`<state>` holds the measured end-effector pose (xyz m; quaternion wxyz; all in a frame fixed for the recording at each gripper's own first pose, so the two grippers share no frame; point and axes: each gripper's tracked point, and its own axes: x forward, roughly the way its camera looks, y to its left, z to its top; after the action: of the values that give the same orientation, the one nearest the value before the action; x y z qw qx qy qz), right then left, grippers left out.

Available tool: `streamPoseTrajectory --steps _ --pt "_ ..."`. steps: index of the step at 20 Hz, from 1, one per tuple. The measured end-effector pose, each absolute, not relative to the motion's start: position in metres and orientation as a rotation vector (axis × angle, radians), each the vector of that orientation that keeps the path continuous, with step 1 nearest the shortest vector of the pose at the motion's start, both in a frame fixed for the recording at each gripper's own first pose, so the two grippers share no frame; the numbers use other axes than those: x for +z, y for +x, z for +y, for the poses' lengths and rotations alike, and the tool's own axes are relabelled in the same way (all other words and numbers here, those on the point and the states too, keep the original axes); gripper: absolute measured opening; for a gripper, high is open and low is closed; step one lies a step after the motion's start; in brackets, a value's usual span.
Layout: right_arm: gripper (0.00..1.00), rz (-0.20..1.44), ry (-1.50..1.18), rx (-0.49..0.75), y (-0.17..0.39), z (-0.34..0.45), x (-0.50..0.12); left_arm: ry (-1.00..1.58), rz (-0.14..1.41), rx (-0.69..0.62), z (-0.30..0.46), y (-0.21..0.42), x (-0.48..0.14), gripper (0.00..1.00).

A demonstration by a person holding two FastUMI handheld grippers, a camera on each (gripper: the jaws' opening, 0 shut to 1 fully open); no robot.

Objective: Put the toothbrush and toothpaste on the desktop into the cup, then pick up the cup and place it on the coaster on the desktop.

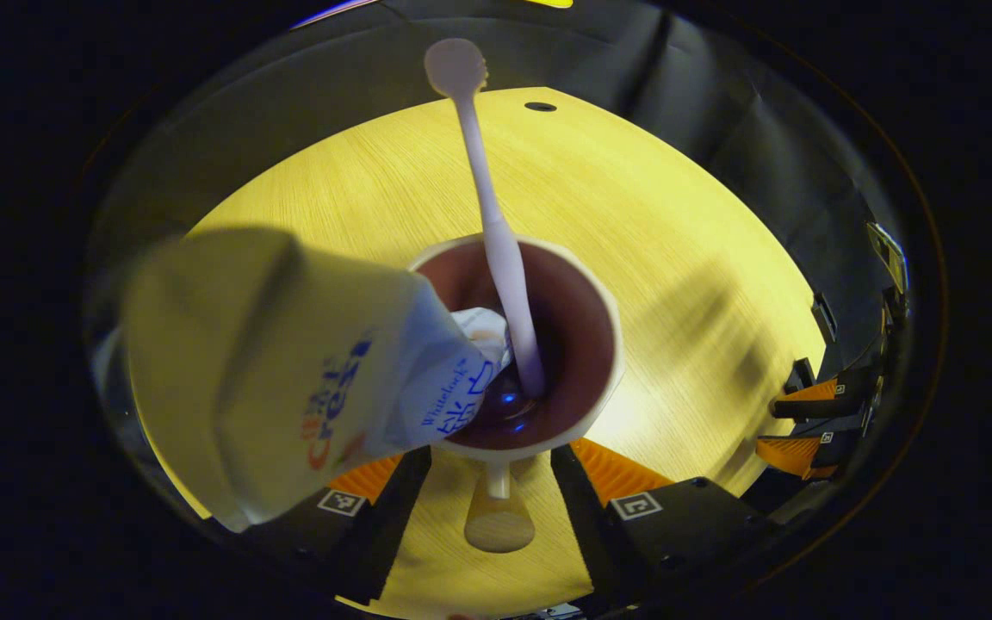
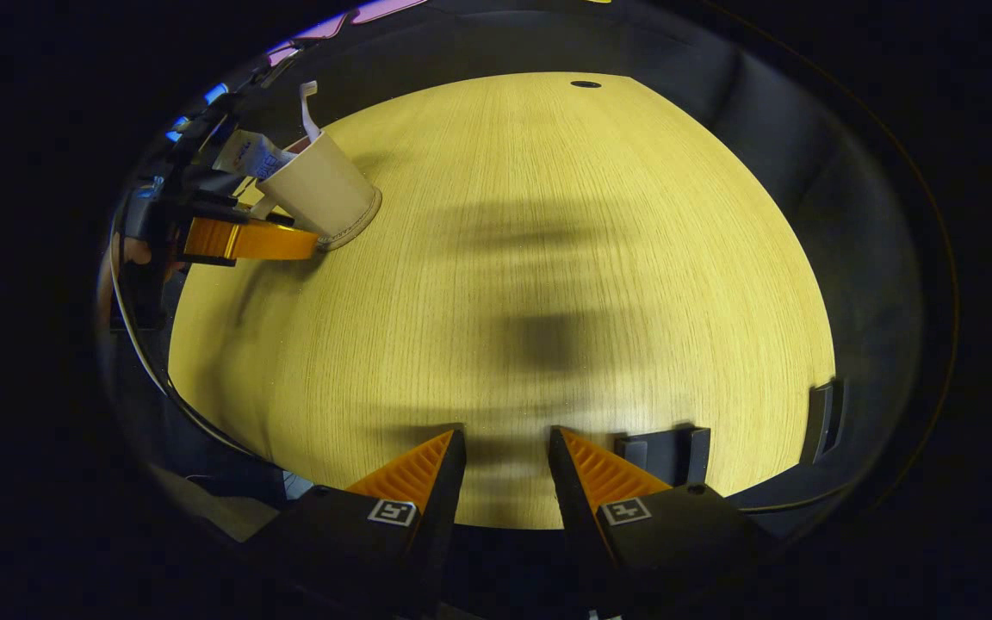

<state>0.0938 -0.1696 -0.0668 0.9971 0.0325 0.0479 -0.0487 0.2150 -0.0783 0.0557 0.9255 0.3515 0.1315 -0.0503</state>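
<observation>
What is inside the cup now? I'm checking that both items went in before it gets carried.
Inside the cup stand the toothbrush, head up, and the toothpaste, leaning out over the rim. Their lower ends and the cup's bottom are largely covered.

This is a recording booth set up as a mock household desk, not a lived-in room. A pale wood-grain desktop point(image 2: 548, 258) with a rounded edge takes up the middle of both views, and a small dark round hole point(image 2: 585, 84) sits near its far edge at the top of the frame. Black cloth point(image 2: 806, 129) hangs all around behind the desk as the wall, in the upper right of both views. 2 dark brackets point(image 2: 668, 452) stand at the desk's near edge, lower right of the right gripper view. The home touch is bathroom ware: a cup point(image 1: 517, 344) holding a toothbrush point(image 1: 483, 189) and toothpaste point(image 1: 289, 362).
</observation>
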Motion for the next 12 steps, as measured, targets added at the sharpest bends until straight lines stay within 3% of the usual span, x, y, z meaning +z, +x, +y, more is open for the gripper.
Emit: streamPoseTrajectory --steps 4,5,6,7,8,12 --pt "0.66 0.097 0.058 -0.094 0.094 -0.167 -0.066 0.719 0.249 -0.101 -0.074 0.205 0.059 0.96" --pt "0.76 0.099 0.056 -0.092 0.094 -0.167 -0.066 0.715 0.237 -0.101 -0.073 0.201 0.061 0.97" --pt "0.69 0.103 0.055 -0.09 0.095 -0.165 -0.066 0.709 0.227 -0.103 -0.071 0.197 0.062 0.97" --pt "0.8 0.108 0.053 -0.088 0.095 -0.164 -0.066 0.704 0.215 -0.11 -0.071 0.193 0.064 0.97" --pt "0.75 0.112 0.047 -0.091 0.095 -0.163 -0.066 0.701 0.198 -0.109 -0.068 0.187 0.067 0.97" --pt "0.81 0.138 -0.011 -0.115 0.097 -0.159 -0.068 0.676 0.133 -0.093 -0.055 0.165 0.076 0.97"
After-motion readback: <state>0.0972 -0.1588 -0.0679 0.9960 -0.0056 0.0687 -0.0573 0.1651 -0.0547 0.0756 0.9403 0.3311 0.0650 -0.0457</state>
